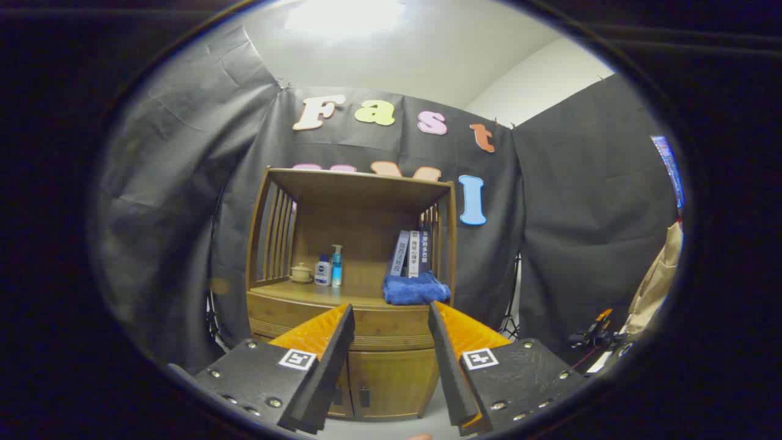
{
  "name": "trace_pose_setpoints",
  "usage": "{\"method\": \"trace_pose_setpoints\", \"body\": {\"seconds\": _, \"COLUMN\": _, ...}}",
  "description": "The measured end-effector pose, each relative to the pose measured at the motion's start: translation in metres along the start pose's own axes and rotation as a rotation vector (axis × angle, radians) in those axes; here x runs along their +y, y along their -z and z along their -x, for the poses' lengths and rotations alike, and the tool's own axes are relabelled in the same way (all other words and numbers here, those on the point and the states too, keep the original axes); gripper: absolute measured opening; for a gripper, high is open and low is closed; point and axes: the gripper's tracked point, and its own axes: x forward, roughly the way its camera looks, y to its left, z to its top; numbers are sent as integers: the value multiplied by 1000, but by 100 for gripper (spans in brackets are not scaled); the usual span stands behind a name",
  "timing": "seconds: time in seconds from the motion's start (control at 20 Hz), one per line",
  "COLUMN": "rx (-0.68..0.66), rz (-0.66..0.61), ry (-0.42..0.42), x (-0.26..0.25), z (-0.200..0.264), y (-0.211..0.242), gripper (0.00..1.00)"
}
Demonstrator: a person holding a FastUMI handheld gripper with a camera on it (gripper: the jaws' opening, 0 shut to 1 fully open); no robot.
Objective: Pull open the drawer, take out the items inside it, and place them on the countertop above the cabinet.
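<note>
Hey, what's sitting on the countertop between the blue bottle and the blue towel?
In the gripper view, the countertop between the blue bottle and the blue towel is bare wood. The gripper, fingers open, is short of the closed drawer.

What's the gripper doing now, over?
Gripper open, holding nothing, short of the cabinet. Drawer shut, beyond the fingers. Blue cloth on countertop, nothing blocking.

The claw has wedge fingers on screw-studded blocks bearing square tag markers.
</note>
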Motion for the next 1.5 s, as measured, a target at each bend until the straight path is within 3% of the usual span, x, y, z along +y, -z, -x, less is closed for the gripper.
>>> {"method": "trace_pose_setpoints", "body": {"seconds": 0.6, "rx": 109, "rz": -26, "ry": 9, "x": 1, "z": -7, "y": 23, "gripper": 72}}
{"method": "trace_pose_setpoints", "body": {"seconds": 0.85, "rx": 232, "rz": -42, "ry": 43, "x": 7, "z": -68, "y": 68, "gripper": 72}}
{"method": "trace_pose_setpoints", "body": {"seconds": 1.15, "rx": 351, "rz": -70, "ry": -109, "x": 73, "z": -154, "y": 145, "gripper": 73}}
{"method": "trace_pose_setpoints", "body": {"seconds": 1.45, "rx": 442, "rz": -94, "ry": -195, "x": 113, "z": -219, "y": 215, "gripper": 73}}
{"method": "trace_pose_setpoints", "body": {"seconds": 1.5, "rx": 453, "rz": -88, "ry": -199, "x": 116, "z": -227, "y": 223, "gripper": 69}}
